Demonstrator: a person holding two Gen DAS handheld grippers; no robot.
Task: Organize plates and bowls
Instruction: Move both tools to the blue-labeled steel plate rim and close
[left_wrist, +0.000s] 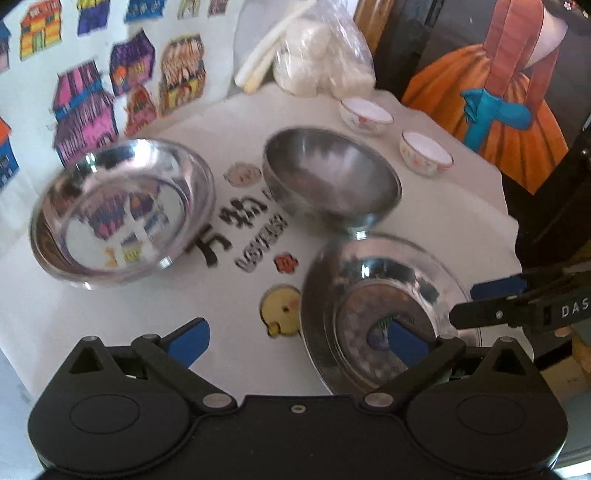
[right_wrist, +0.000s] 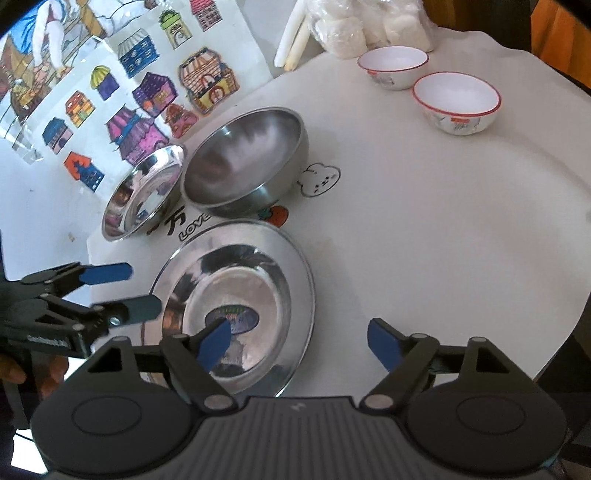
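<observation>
a shiny round steel plate (right_wrist: 236, 306) lies flat on the white tablecloth (right_wrist: 424, 240). behind the plate stand a deep brushed-steel bowl (right_wrist: 245, 158) and a mirror-bright shallow bowl (right_wrist: 142, 190). the left gripper (left_wrist: 297, 341) and right gripper (right_wrist: 299, 341), both spread wide, hover at the plate's near edge, holding nothing.

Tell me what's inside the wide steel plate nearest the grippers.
The steel plate holds no food or dish. An oval sticker sits at its centre, with reflections around it. The right gripper has one finger over the plate, covering part of its base, and the tablecloth beneath is hidden.
</observation>
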